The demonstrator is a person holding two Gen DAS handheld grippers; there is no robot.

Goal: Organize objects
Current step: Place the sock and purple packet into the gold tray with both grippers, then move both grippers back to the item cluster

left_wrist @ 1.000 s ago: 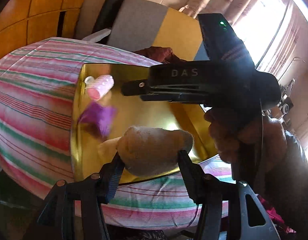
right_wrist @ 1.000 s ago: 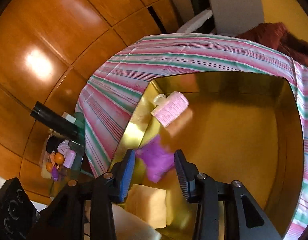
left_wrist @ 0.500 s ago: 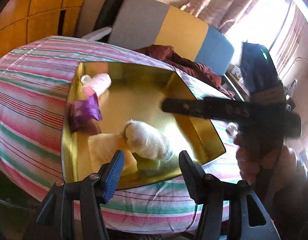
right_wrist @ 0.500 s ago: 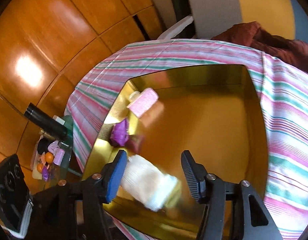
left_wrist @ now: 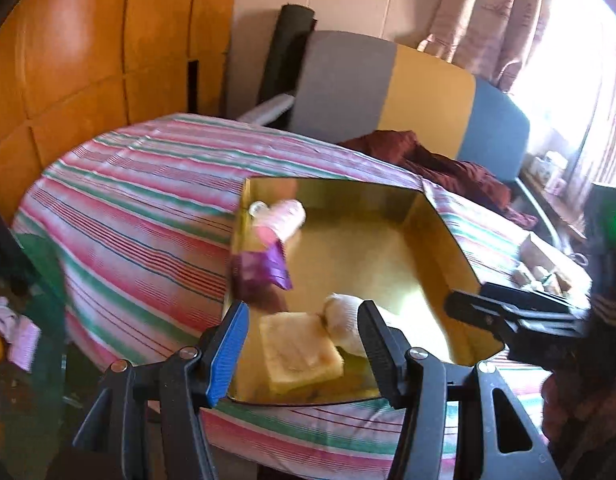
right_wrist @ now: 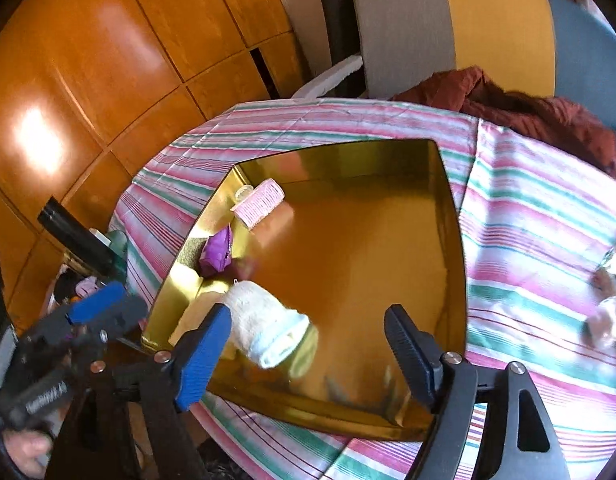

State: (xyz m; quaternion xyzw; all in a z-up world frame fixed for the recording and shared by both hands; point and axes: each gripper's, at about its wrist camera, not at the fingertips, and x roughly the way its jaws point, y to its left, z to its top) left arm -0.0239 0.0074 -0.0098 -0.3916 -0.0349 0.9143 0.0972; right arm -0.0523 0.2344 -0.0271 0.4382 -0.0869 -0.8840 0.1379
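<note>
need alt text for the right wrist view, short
A gold tray sits on a striped tablecloth, holding a pink hair roller, a purple packet and a rolled white cloth along its left side. The right hand-held gripper hangs over the near edge, open and empty.

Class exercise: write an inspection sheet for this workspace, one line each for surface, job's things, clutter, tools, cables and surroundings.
Surface: striped pink-green cloth under a shiny gold tray.
Job's things: in the tray, pink ribbed roller, purple wrapper, rolled white towel, yellow sponge.
Clutter: small items on the cloth, blurred.
Tools: left tool open, empty; right tool just opened, empty.
Cables: nothing seen.
Surroundings: wooden panels, grey-yellow-blue chair.
</note>
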